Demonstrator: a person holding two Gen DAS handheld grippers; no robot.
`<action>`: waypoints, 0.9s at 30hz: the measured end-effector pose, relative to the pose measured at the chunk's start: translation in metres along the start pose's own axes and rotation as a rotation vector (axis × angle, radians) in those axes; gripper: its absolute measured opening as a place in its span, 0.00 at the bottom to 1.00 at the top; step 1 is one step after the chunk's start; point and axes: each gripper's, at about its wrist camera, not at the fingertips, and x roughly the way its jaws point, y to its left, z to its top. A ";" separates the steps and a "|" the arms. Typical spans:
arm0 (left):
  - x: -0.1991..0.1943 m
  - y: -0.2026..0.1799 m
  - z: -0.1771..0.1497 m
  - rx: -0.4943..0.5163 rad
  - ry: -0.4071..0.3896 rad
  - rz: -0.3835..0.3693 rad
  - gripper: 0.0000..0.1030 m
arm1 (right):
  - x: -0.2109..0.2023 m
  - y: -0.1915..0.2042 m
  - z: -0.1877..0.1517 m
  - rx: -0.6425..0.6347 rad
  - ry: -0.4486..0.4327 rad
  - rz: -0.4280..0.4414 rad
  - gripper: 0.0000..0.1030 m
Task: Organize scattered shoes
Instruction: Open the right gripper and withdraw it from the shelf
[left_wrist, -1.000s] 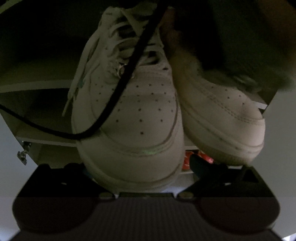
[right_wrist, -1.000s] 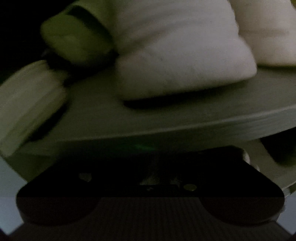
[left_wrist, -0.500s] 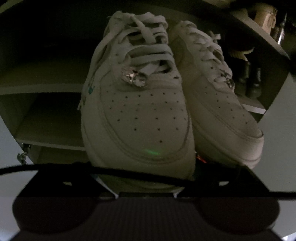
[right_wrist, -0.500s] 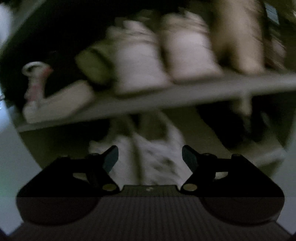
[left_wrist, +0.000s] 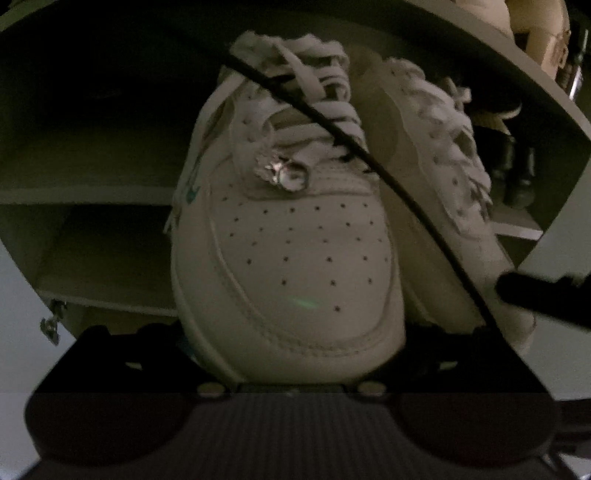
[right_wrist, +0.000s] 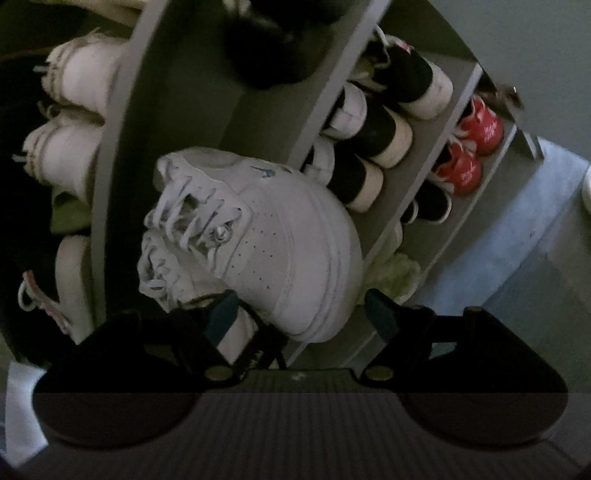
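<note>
Left wrist view looks straight at the toe of a white leather sneaker with perforated toe box, white laces and a small silver lace charm (left_wrist: 288, 258). Its long axis runs away from the camera into the shelf, toe towards the lens and heel deep in the compartment. Its mate, a second white leather sneaker (left_wrist: 447, 192), sits just beside it on the right, parallel, toe also forward. Both rest on a grey shelf board (left_wrist: 110, 299) of an open shoe cabinet. The toe of the near sneaker fills the space between the left gripper (left_wrist: 291, 354) arms, whose fingers are hidden behind the shoe; the jaws stand wide, and whether the pads press the sole I cannot tell. A thin black cable (left_wrist: 406, 192) crosses diagonally in front of the laces.

Right wrist view is rolled, so the shelves run diagonally. The same white pair (right_wrist: 266, 240) lies on the grey board, toes pointing to the lower right of the picture, one shoe partly hidden behind the other. The right gripper (right_wrist: 301, 317) has teal-padded fingers (right_wrist: 221, 317) straddling the toe rim of the pair; its jaws are closing, with the toe edge between them, and the pads do not visibly press it. Black-and-white sneakers (right_wrist: 373, 147) line the next shelf, red sneakers (right_wrist: 469, 151) the one beyond, and white fuzzy shoes (right_wrist: 70, 110) sit on the shelf at left.
</note>
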 end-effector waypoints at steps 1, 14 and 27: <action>0.000 0.002 0.011 0.005 -0.009 -0.001 0.91 | -0.001 0.003 0.000 -0.001 -0.007 0.001 0.69; 0.043 0.015 0.062 0.035 0.019 -0.006 0.91 | 0.044 0.037 0.031 -0.001 -0.041 0.066 0.56; 0.036 0.019 0.037 0.044 0.063 0.010 0.92 | 0.054 0.046 0.047 -0.116 -0.011 0.056 0.56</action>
